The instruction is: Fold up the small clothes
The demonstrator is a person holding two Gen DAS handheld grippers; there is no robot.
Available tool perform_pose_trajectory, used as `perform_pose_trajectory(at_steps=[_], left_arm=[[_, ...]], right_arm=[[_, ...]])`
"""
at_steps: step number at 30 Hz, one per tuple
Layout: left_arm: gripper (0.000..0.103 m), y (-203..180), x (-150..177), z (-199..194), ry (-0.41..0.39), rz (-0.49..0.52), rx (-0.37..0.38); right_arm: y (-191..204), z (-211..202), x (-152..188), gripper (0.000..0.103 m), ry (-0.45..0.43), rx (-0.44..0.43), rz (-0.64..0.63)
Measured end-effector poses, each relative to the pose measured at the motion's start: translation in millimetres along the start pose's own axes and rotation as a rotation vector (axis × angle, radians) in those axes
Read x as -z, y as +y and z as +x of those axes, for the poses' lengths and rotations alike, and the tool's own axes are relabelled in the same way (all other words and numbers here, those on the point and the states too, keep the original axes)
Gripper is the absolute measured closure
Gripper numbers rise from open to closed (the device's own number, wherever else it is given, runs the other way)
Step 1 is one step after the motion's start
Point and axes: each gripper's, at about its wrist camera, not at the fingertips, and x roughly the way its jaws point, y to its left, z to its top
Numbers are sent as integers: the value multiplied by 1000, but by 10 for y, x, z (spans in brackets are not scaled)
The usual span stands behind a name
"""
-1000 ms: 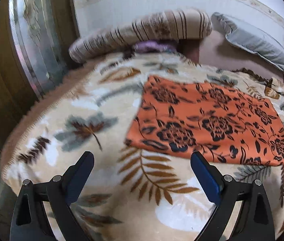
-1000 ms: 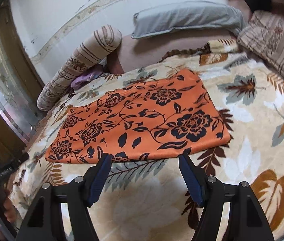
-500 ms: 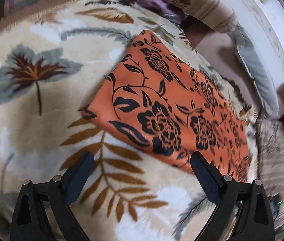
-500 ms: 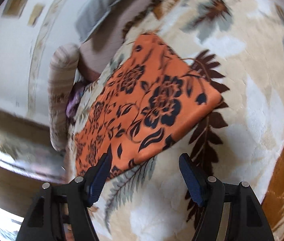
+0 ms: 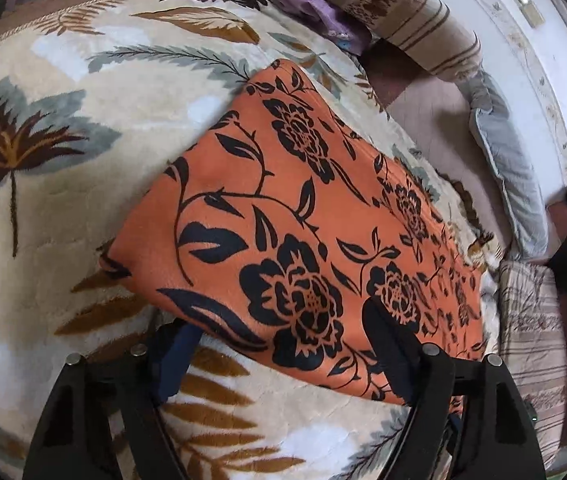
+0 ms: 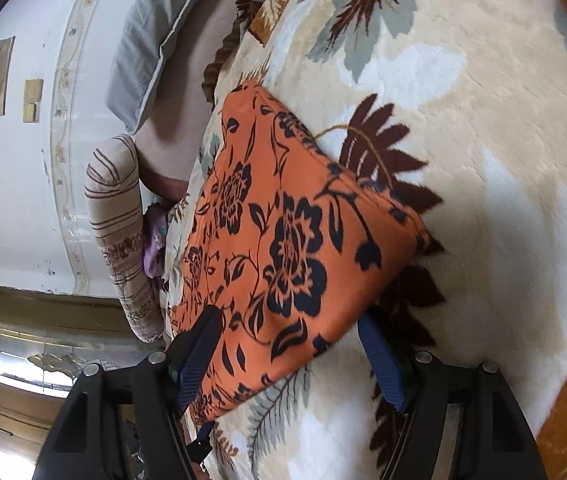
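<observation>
An orange cloth with black flowers (image 5: 283,216) lies flat on a leaf-patterned blanket (image 5: 83,92). My left gripper (image 5: 279,340) is open and straddles the cloth's near edge by its left corner: one finger lies over the cloth, the other sits under the edge. The cloth also shows in the right wrist view (image 6: 283,240). My right gripper (image 6: 287,344) is open and straddles the near edge by the right corner in the same way, one finger above, one below.
A striped bolster (image 5: 403,12) and a grey pillow (image 5: 511,176) lie along the white wall at the far side. A purple cloth (image 5: 323,20) sits beside the bolster. A striped cushion (image 5: 535,344) lies at the right. A dark cabinet (image 6: 43,360) stands beyond the bed's left side.
Both grippers have tilted and moved forward to the cloth's near edge. Their open fingers now straddle the near corners, where before they hovered short of the cloth.
</observation>
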Motion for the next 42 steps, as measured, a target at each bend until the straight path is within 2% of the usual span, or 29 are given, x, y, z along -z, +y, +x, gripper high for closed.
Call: perform_pose_trajectory(at_steps=[5, 10, 13, 15, 17, 19, 21, 23, 26, 28, 30, 35, 39, 42], left_arm=[[22, 51, -37, 13, -7, -32, 35], [23, 148, -175, 35, -2, -113, 87], [34, 200, -202, 19, -4, -163, 101], [50, 252, -193, 5, -9, -199, 94], [60, 288, -173, 14, -10, -211, 75], [62, 297, -164, 43, -6, -209, 59], [59, 291, -158, 49, -10, -217, 47], [50, 264, -161, 61, -16, -224, 54], [51, 197, -180, 81, -21, -196, 26], [76, 174, -188, 83, -24, -172, -15], [83, 175, -194, 55, -25, -161, -15], [86, -78, -190, -178, -79, -77, -36], [86, -260, -107, -492, -102, -3, -49], [86, -265, 61, -710, -90, 36, -58]], right_arm=[[104, 214, -169, 28, -35, 4, -22], [218, 345, -194, 28, -31, 0, -64], [264, 402, -203, 39, -32, 27, -85], [264, 450, -205, 72, -20, 67, -100], [253, 480, -197, 75, -20, 103, -104], [271, 487, -190, 75, -24, 110, -114], [263, 497, -186, 75, -23, 113, -112], [236, 514, -194, 75, -16, 108, -96], [246, 520, -191, 75, -21, 110, -115], [311, 490, -167, 78, -42, 130, -168], [446, 426, -120, 84, -80, 136, -251], [739, 254, 37, 86, -171, 133, -416], [780, 45, 155, 87, -204, 133, -459], [766, -185, 251, 87, -203, 135, -467]])
